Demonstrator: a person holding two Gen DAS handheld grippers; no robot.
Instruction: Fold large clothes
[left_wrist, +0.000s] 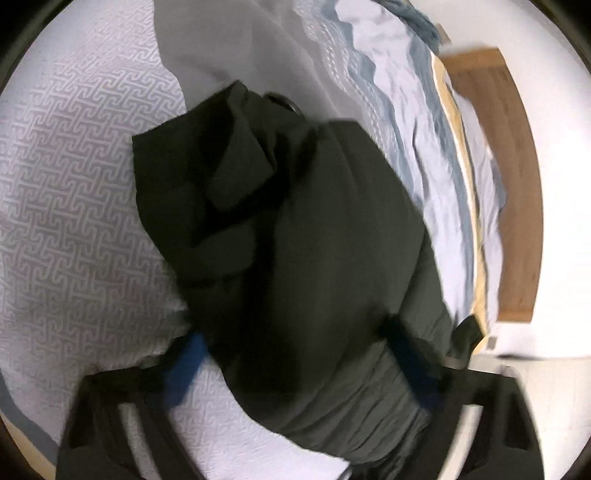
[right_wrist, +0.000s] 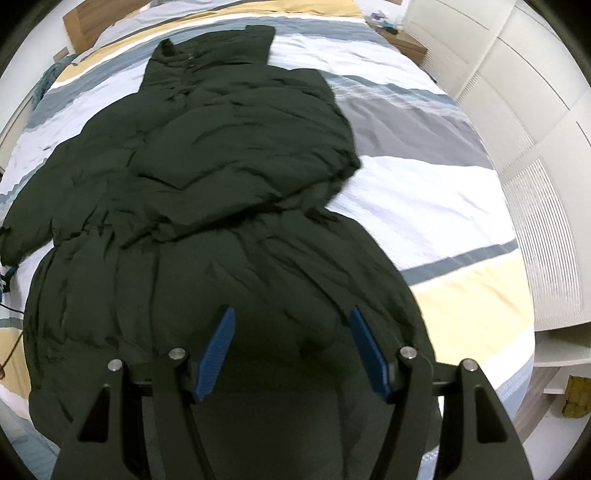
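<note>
The right gripper (right_wrist: 291, 349) hovers spread over the dark puffer coat's (right_wrist: 221, 206) hem at 6 o'clock; the left gripper (left_wrist: 295, 354) straddles a bunched sleeve, unclosed. Soft, bulky and slippery, it sprawls across the striped duvet (right_wrist: 424, 192) toward 12; stitched edges probably hold best.

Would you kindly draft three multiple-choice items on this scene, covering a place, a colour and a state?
1. The dark jacket lies on:
A. a striped bed cover
B. a wooden floor
C. a chair

2. The finger pads of the right gripper are:
A. red
B. blue
C. white

3. The left gripper is:
A. open around jacket fabric
B. shut on nothing
C. far from the jacket

Answers:
1 A, stripes show all round the jacket.
2 B, both pads are blue.
3 A, fabric bulges between its spread fingers.
</note>
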